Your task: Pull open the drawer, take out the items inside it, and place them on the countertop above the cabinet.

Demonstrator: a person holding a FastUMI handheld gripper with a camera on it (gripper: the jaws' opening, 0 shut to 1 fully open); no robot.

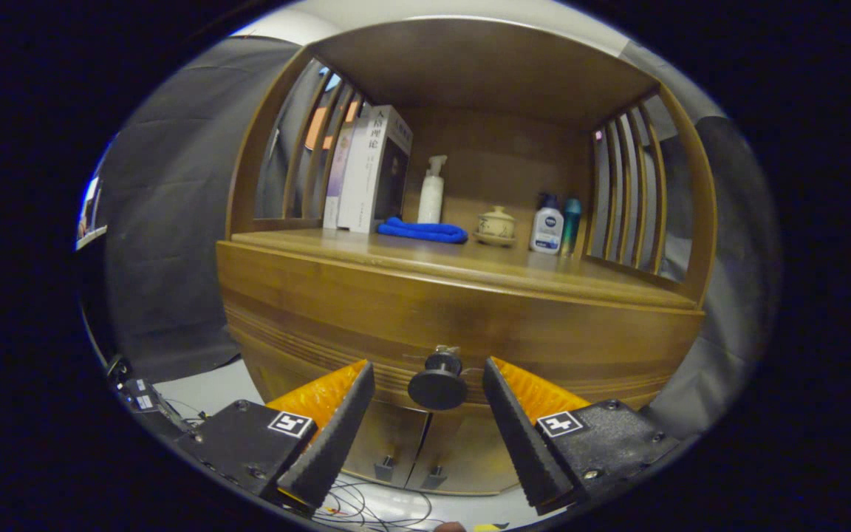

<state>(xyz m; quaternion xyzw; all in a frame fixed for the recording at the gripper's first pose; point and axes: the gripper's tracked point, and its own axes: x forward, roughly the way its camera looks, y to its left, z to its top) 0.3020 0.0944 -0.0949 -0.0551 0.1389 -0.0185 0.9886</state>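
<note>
Gripper (429, 384) spread wide, holding nothing; fingers flank the drawer knob (438, 383) at 9 and 3 without touching. Knob stem points straight back at the claw, on the shut drawer front (462, 325). Countertop (455, 262) at 12, beyond. Judgement: close, then pull straight back.

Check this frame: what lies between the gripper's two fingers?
The gripper view shows the drawer's round knob between the open gripper's fingers, neither touching it.
</note>
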